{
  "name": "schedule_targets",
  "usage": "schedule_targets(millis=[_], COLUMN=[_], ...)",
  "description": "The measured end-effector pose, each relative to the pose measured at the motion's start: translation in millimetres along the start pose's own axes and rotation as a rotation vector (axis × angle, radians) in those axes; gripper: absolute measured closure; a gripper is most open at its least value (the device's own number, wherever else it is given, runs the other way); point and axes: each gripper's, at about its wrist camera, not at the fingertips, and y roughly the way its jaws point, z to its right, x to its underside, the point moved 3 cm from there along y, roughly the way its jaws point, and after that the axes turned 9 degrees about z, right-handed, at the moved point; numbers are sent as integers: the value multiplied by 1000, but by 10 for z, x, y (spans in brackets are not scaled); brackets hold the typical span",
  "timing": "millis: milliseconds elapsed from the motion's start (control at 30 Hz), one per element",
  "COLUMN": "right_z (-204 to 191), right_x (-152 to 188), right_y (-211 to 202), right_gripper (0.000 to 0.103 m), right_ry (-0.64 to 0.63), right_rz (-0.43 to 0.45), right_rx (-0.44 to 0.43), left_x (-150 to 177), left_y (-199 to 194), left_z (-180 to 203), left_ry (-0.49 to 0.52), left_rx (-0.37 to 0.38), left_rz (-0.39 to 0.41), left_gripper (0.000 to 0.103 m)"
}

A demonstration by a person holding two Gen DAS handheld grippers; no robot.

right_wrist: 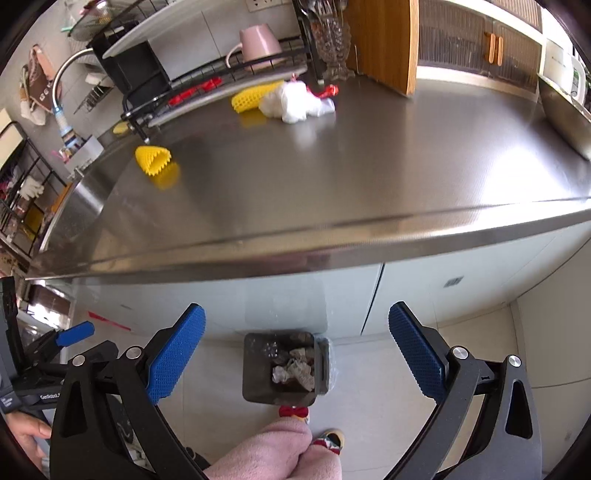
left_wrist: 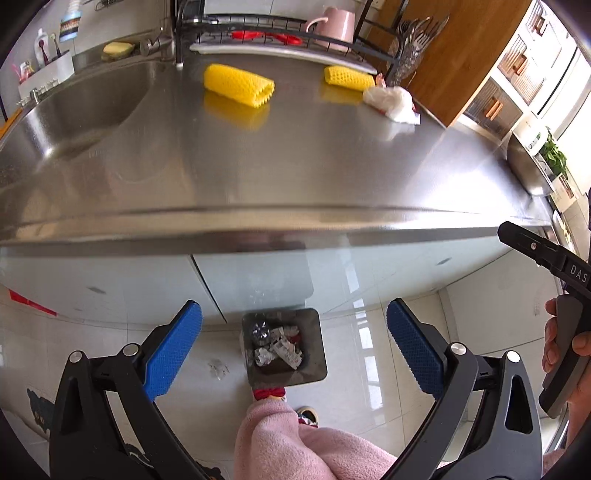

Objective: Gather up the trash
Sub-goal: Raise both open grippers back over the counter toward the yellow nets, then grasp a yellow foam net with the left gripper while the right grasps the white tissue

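Observation:
A dark trash bin [left_wrist: 312, 354] stands on the floor below the counter, with crumpled paper and foil inside; it also shows in the right wrist view [right_wrist: 258, 387]. On the steel counter [left_wrist: 258, 166] lie two yellow foam nets [left_wrist: 240, 85] [left_wrist: 349, 77] and a crumpled white plastic wrapper [left_wrist: 391, 103]. The right wrist view shows them too: one net [right_wrist: 153, 160], the other net [right_wrist: 251, 96], the wrapper [right_wrist: 295, 101]. My left gripper [left_wrist: 293, 354] is open and empty above the bin. My right gripper [right_wrist: 295, 354] is open and empty above the bin.
A sink [left_wrist: 88, 99] is sunk into the counter's left end. A dish rack [left_wrist: 280, 40] with a pink mug [left_wrist: 338, 27] stands at the back. A wooden board [right_wrist: 384, 44] leans at the back right. The person's pink-clad legs [left_wrist: 295, 443] are below.

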Motion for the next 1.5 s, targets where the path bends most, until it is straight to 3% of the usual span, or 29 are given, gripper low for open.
schedule_targets(millis=[133,333,567,867,1033,1167,1233,1267,1467,1500], right_z=[-55,-136,-263,-200,-179,-183,-178,-169,-154,-154], right_x=[-401,-943,-1420,-1705,-1745,-1706,-1683,-1671,-1598,-1581], right_y=[59,340,807,1469,1736,1912,1934,1930,1804,1764], right_gripper=[3,3,3,4,11,44,53,59,70,71], right_ry=[-36,-30,-73,-46,-42,-28,-22,-21,-27,-26], right_rz=[77,113,119,77,38,-23,-28,-29,-33,-32], right_rx=[27,21,33,60,50,4,-2,-7,-45,-51], left_x=[-435,-1118,-1732,-1970,-2025,-2018,-2009,-1996,-1899,-1872], left_y=[36,269,760,1419,1616,1685,1689,1685,1560,1520], left_z=[-77,-264,-474,-727,-814,-781,-714,-672,-447,-403], left_ry=[-8,-33,-35,-58,-69,-60,-27,-11,45,47], left_rx=[-19,-46,-91,-120,-100,-66,-56,-38,12,23], left_rz=[64,119,107,15,-17,-37,-36,-40,-40,-41], left_gripper=[8,8,8,8,10,34,38,47,88,89])
